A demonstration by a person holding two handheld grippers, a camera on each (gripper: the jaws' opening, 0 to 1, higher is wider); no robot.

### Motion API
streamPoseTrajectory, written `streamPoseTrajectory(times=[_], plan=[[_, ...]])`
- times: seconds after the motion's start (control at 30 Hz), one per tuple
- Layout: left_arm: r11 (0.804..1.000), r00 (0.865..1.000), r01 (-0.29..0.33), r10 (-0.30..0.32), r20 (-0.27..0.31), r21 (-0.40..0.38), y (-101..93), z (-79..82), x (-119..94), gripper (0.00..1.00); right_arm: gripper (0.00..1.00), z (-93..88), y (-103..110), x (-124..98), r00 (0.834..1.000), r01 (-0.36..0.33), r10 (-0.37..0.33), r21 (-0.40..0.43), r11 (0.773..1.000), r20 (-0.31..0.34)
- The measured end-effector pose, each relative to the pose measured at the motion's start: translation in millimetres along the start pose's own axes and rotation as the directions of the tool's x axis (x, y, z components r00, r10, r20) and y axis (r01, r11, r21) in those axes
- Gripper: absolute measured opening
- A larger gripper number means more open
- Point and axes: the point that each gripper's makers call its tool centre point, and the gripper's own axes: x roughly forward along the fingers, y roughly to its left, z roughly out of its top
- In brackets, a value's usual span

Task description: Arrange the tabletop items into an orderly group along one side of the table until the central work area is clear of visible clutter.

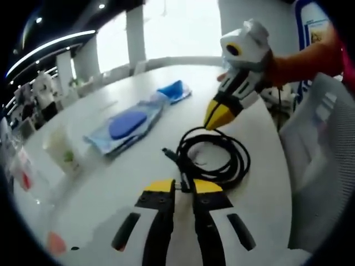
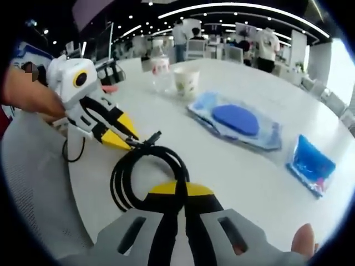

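With both tools clenched on the cable (image 1: 213, 158), left tool (image 1: 184, 187) and right tool (image 2: 180, 191), lift together, keep coil tight, carry to desk (image 1: 111, 183) edge.

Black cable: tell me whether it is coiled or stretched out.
Coiled. The black cable lies in a loose round loop on the white table, one plug end sticking out; both views show the loops stacked together, each claw closed on it.

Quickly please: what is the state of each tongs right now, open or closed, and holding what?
Left tongs: closed on the black cable near its plug end.
Right tongs: closed on the coil of the same black cable.
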Motion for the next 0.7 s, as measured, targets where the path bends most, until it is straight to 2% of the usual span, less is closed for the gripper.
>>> streamPoseTrajectory(times=[0.3,0.7], plan=[[1.000,1.000,0.012,-0.013,0.024,0.022,0.8,23.5,10,0.08,0.02,8.4,-17,-21,0.998,0.046,-0.046,0.014,0.999,0.034],[0.996,0.995,0.054,-0.059,0.076,0.064,-8.1,75.7,46,0.08,0.01,8.6,-58,-64,0.988,0.143,-0.145,0.036,0.989,0.055]])
